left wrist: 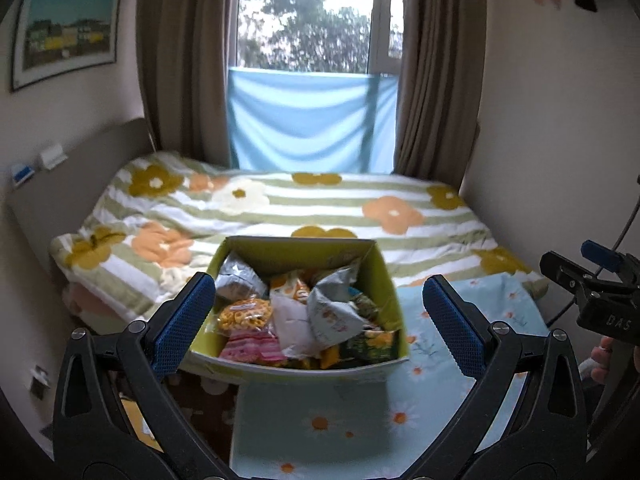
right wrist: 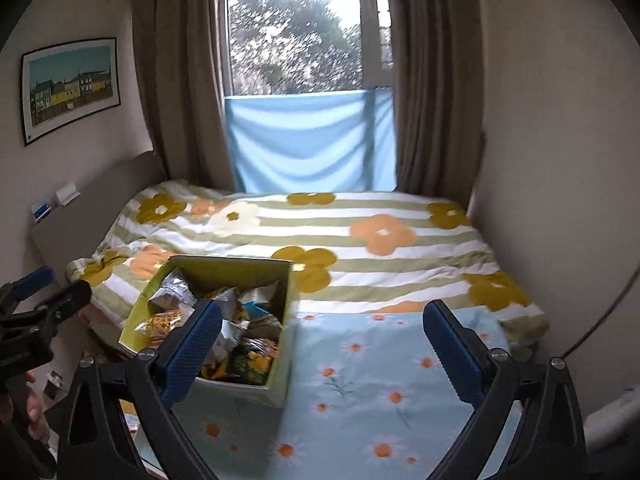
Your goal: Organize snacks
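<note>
Both tools are spread wide and hold nothing: the left tool [left wrist: 320, 320] hangs over the box [left wrist: 372, 366], the right tool [right wrist: 324, 344] beside it above the daisy cloth [right wrist: 360, 400]. The box stands on that cloth at the bed's near edge, crammed with snack packets [left wrist: 328, 312]. These look light, soft and crinkly, probably slippery film; pinch one by a crimped end or corner, gently, since the contents may crush. Beyond lie the flowered quilt [left wrist: 320, 208], then the window [left wrist: 308, 16].
</note>
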